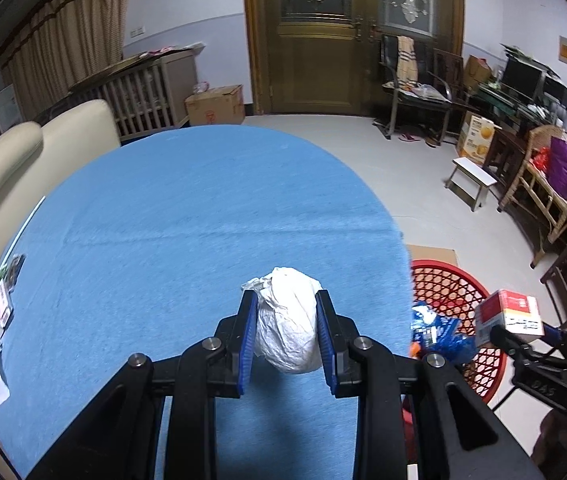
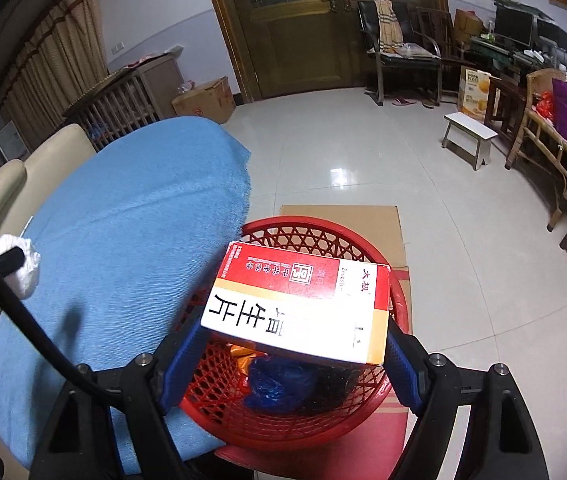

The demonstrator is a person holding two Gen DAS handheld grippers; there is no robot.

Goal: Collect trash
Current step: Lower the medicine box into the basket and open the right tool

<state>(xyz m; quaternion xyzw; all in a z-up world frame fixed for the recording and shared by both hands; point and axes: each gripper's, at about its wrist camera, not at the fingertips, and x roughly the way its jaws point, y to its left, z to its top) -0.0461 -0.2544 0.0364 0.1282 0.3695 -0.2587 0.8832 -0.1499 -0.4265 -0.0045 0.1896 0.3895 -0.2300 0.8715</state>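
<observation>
A: What's far off, ahead of you?
B: A wooden double door [image 1: 315, 36], with a cardboard box [image 1: 215, 104] to its left.
A: On your right?
B: A white stool [image 2: 469, 138] beside a wicker chair [image 2: 555, 136].

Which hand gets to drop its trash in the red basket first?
Probably the right gripper: its red and white box already hangs above the red basket. The left gripper holds its white wad over the table.

Left gripper [image 1: 286, 312] jaws clamp a crumpled paper ball [image 1: 287, 320] — over blue tablecloth [image 1: 203, 208].
</observation>
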